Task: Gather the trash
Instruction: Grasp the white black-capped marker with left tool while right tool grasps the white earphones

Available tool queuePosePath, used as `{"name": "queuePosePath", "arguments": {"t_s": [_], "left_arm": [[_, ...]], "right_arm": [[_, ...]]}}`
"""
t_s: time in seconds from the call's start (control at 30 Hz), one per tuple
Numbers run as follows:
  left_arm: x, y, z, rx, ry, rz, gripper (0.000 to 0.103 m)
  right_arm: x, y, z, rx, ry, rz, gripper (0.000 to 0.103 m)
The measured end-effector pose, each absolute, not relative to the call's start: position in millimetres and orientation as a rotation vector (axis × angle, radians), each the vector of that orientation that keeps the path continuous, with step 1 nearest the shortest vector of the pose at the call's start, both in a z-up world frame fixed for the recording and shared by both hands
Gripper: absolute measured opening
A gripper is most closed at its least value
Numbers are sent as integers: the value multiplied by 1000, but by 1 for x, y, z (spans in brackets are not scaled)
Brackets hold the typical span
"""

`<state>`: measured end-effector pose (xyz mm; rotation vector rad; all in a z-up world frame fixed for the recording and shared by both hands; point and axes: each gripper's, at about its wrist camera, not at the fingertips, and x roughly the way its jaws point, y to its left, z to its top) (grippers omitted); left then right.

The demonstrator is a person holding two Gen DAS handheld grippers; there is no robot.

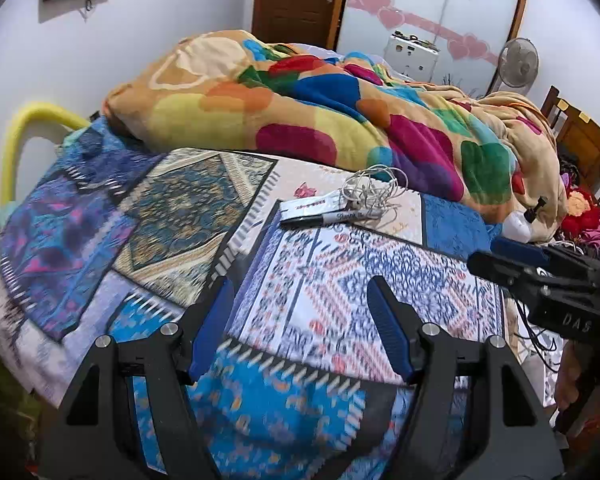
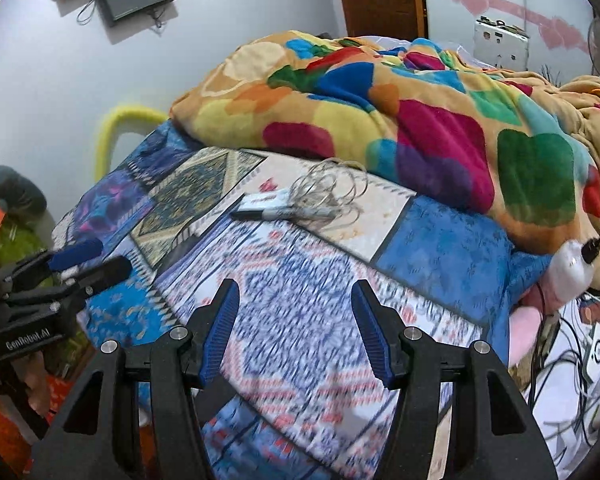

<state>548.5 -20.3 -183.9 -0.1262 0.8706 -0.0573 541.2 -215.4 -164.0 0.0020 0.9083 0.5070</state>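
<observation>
Blue-padded jaws of the left gripper and right gripper stood apart, both empty, presumably readied for a pickup. Ahead, well apart from them, a marker, a wrapper and a tangled cable lay together on the patterned bedsheet, below a heaped blanket; white walls behind.
</observation>
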Motion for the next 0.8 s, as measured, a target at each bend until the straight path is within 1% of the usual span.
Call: {"name": "queuePosePath", "arguments": {"t_s": [0.43,0.63,0.67,0.7,0.77,0.8], "left_arm": [[623,-31,-238,-169,923,-120,68],[640,-37,-249,-113,936,-151,68],[643,-38,-249,-105,933,-158,68],[646,-39,-249,-102,929,-169,68],[652,-40,-250,-106,936,-186,68],[655,-41,-250,-116,933,-199,68]], "right_arm": [[628,-185,-192,14,942,482,54],[654,-180,-215,32,997,498,54],[656,-180,-217,37,1003,507,53],[656,-182,-217,48,997,513,49],[656,-184,-218,60,995,531,28],[656,-186,-218,70,997,547,25]]}}
